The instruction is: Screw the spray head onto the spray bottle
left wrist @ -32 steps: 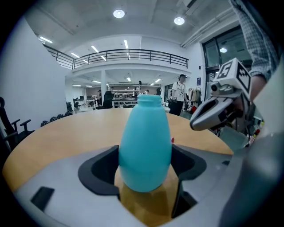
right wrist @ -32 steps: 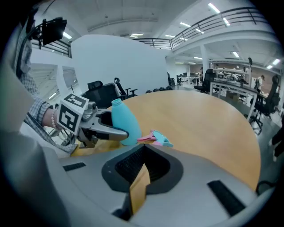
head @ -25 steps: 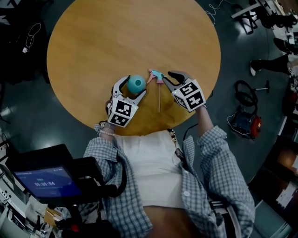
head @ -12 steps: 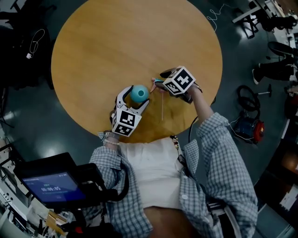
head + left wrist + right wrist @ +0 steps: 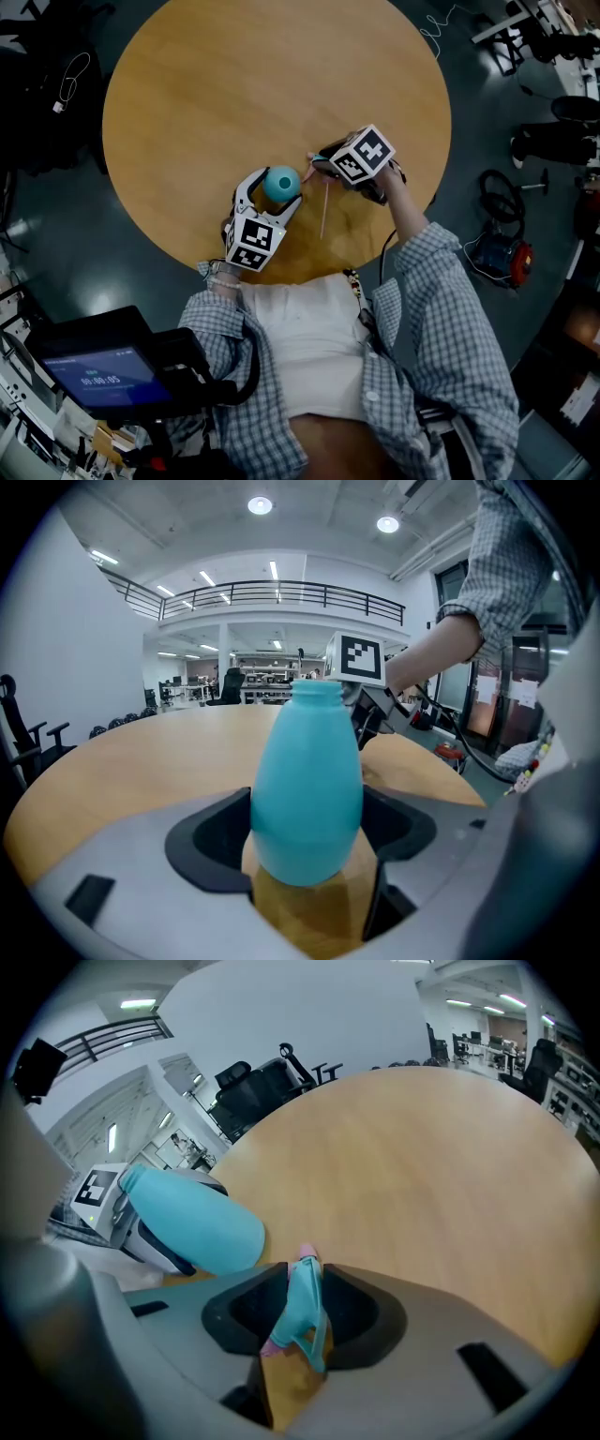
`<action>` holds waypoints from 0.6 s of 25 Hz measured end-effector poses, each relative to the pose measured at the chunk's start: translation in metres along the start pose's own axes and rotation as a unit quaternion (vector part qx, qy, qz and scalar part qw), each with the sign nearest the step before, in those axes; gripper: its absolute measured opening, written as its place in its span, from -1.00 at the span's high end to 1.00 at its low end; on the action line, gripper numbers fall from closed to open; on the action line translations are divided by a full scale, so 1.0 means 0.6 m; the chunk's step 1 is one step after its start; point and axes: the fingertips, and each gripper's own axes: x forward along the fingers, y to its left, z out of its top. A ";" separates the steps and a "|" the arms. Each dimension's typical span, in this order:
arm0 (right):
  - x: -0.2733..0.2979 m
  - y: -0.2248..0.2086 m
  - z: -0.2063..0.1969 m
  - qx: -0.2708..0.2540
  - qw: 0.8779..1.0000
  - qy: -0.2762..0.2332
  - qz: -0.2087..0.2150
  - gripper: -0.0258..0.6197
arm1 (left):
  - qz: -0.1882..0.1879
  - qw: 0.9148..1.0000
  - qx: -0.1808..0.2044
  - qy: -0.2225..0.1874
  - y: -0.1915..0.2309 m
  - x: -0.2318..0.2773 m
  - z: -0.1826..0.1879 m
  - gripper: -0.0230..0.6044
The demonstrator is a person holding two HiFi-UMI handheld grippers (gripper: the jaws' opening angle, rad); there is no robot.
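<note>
Near the worktop's (image 5: pixel 234 84) edge closest to the person, the spray bottle (image 5: pixel 280 182) stands upright on the wood, teal, w/ an open neck. The left hand-held gripper (image 5: pixel 309 847) is clenched on its belly, one jaw each side, pads pressing the lower half.

Just right of the bottle in head view is the spray head (image 5: pixel 302 1309), teal w/ pink bits. It sits btwn the jaws of the right hand-held gripper (image 5: pixel 305 1279), which tips steeply down at the wood. Those jaws have just been closing w/ the spray head btwn them, & they now grip it from both sides. The pink nozzle tip sticks out past the jaw tips. A small gap shows btwn head & bottle, so they aren't touching. The thin dip tube (image 5: pixel 323 212) runs from the head back toward the person, over the wood.

Each gripper carries a cube (image 5: pixel 251 241) w/ black-&-white square markers. Checked sleeves (image 5: pixel 441 328) lead from the grippers back to the person.

Round the worktop is dark floor, w/ a small screen (image 5: pixel 89 370) at lower left of head view & cables + gear (image 5: pixel 495 246) on the floor at right. Office chairs (image 5: pixel 272 1074) stand beyond the worktop in right gripper view.
</note>
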 end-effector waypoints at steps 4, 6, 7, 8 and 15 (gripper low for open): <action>-0.006 0.000 0.004 0.001 1.000 -0.027 -0.010 0.60 | -0.001 1.000 -0.002 -0.003 0.003 0.002 0.000 -0.27; -0.013 -0.001 0.006 -0.010 0.999 -0.036 -0.023 0.60 | -0.001 1.000 -0.001 -0.004 0.004 0.003 0.000 -0.27; -0.018 -0.002 0.008 -0.016 0.999 -0.042 -0.031 0.60 | -0.001 1.000 -0.001 -0.004 0.004 0.004 0.000 -0.27; -0.025 -0.002 0.011 -0.023 0.998 -0.049 -0.039 0.60 | -0.001 1.000 -0.001 -0.004 0.005 0.004 -0.001 -0.27; -0.120 -0.010 0.077 -0.086 0.975 -0.145 -0.142 0.60 | -0.005 1.000 -0.002 -0.005 0.010 0.012 -0.003 -0.27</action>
